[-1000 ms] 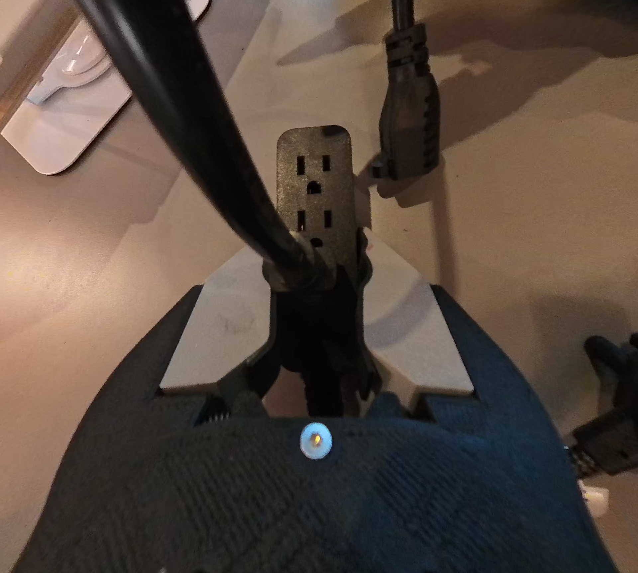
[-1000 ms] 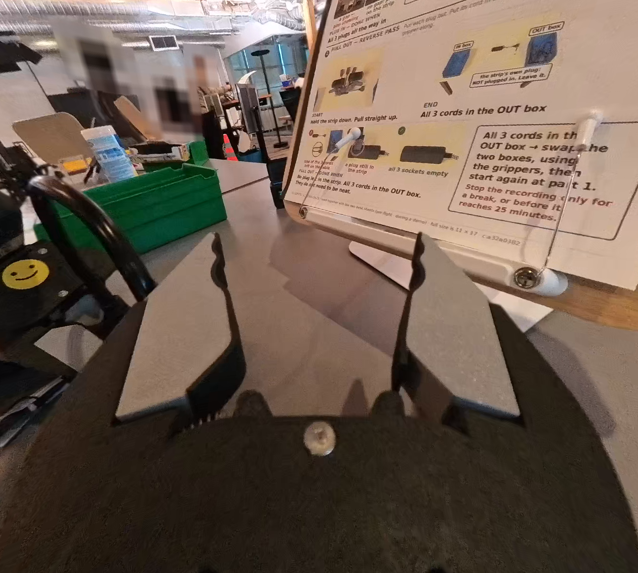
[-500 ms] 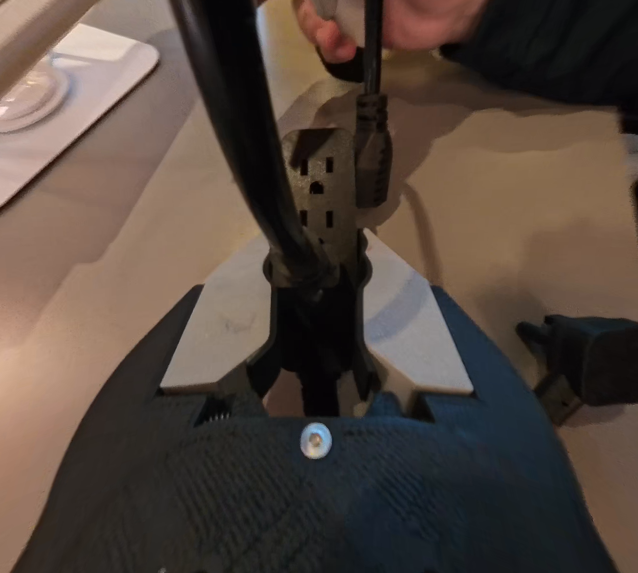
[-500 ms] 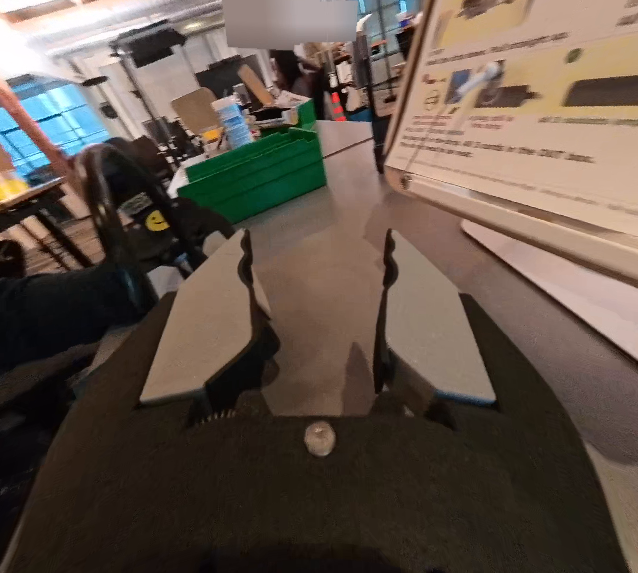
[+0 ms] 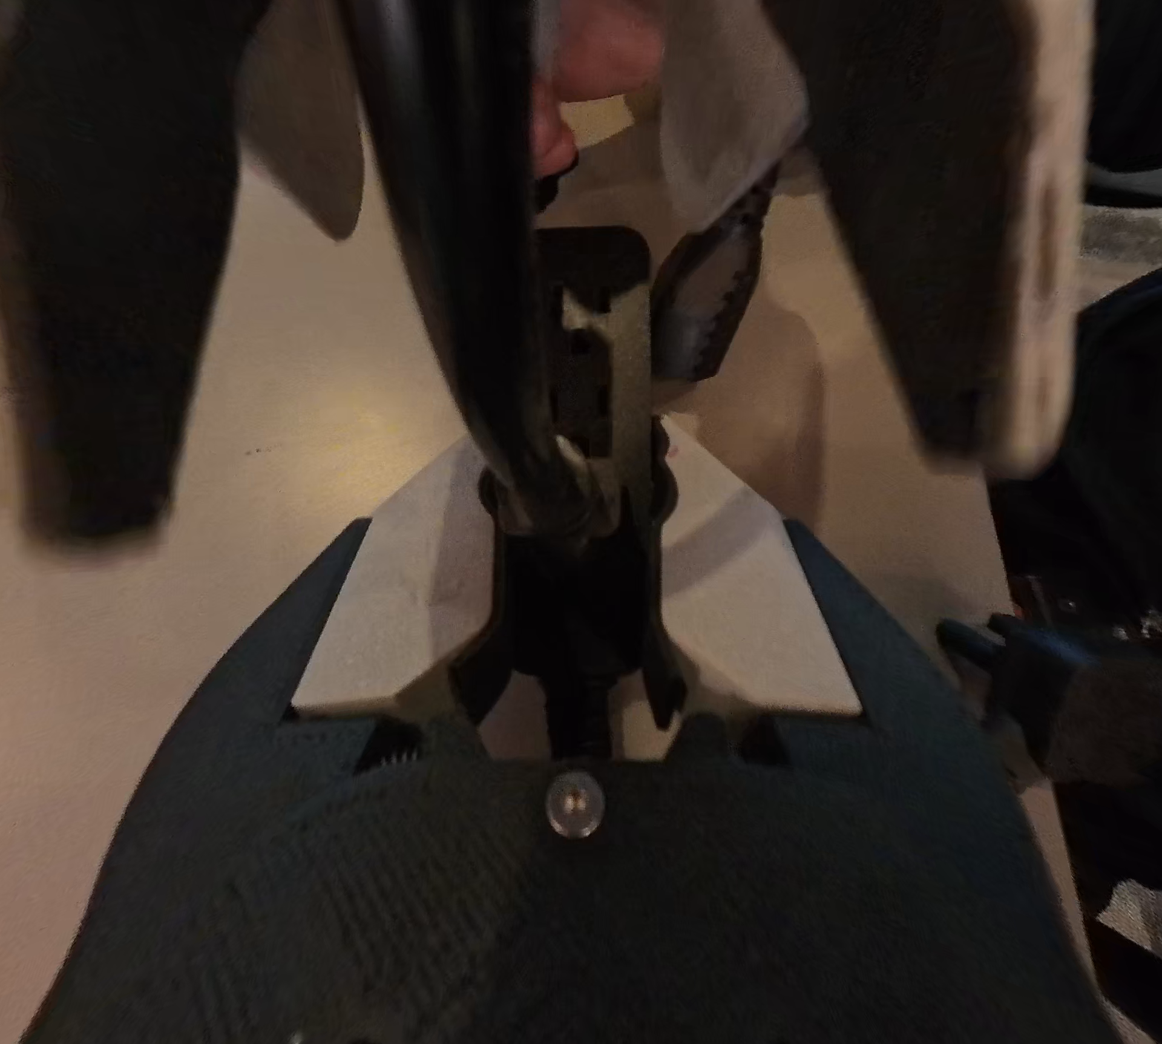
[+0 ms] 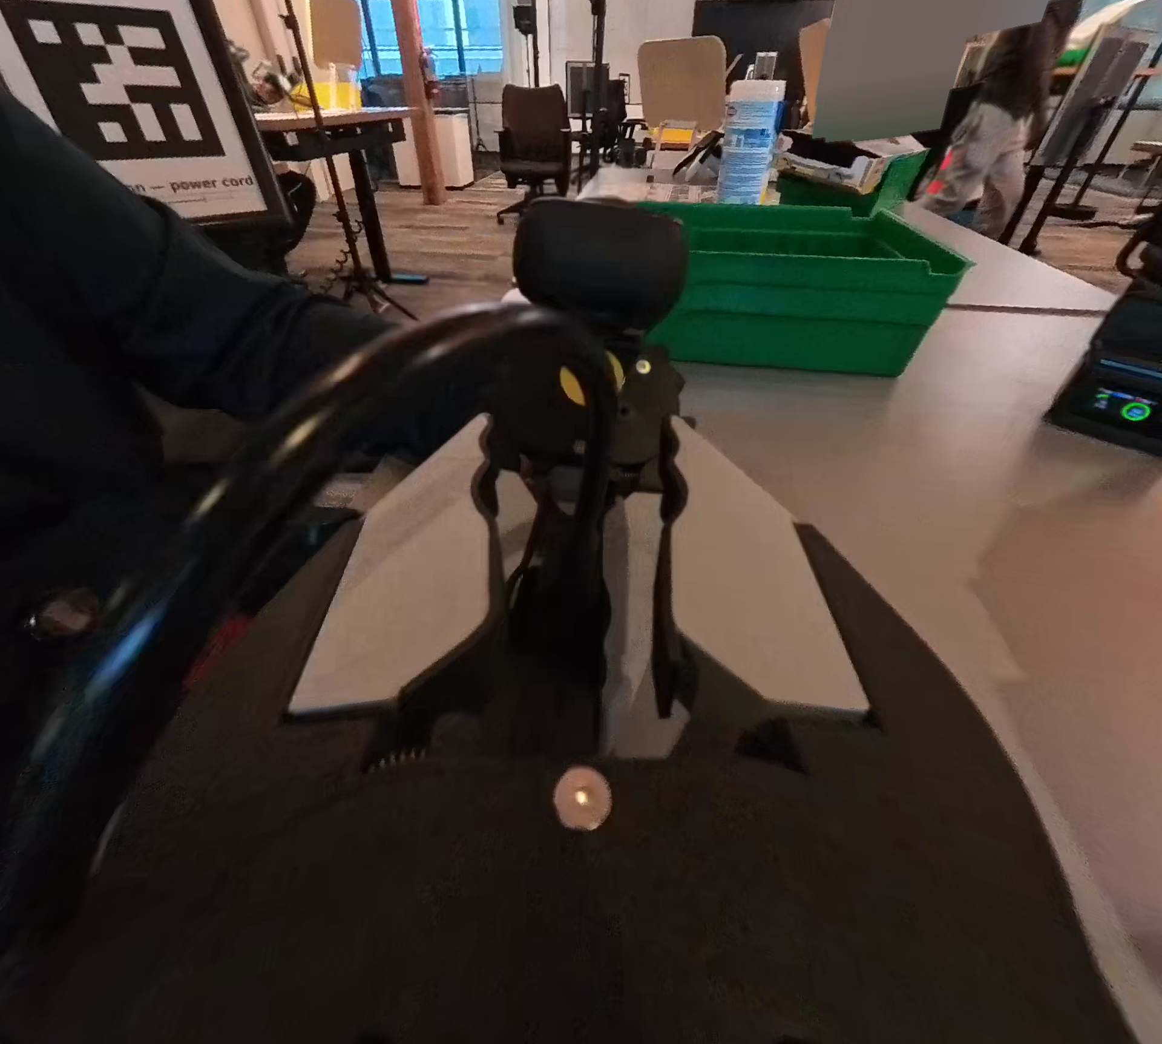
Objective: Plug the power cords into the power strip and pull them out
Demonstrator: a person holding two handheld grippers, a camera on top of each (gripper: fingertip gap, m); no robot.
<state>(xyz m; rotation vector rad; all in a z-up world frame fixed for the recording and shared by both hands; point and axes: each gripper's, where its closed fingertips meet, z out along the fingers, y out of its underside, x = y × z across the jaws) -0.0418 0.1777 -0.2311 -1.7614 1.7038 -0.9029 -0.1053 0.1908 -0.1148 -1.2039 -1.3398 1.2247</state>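
Note:
In the left wrist view my left gripper (image 5: 578, 479) is shut on one end of the black power strip (image 5: 622, 360), held just above the table. The strip's thick black cord (image 5: 465, 196) rises from it. A black plug (image 5: 704, 316) hangs beside the strip's far end, not in a socket. The right gripper's grey fingers (image 5: 314, 133) loom close and blurred above. In the right wrist view my right gripper (image 6: 578, 448) has its jaws against both sides of the strip (image 6: 553, 605). The thick cord (image 6: 377, 360) arcs down between them. The left gripper (image 6: 597, 385) faces it.
Another black plug (image 5: 1037, 674) lies on the beige table (image 5: 283, 385) at the right. Stacked green bins (image 6: 805, 291) stand at the back of the table. A black device with a lit screen (image 6: 1119, 385) sits at the right. A framed marker sign (image 6: 119, 70) stands at the left.
The right gripper swung round from the instruction board to face the left gripper, and its jaws narrowed from wide open onto the strip. The hanging plug came close beside the strip.

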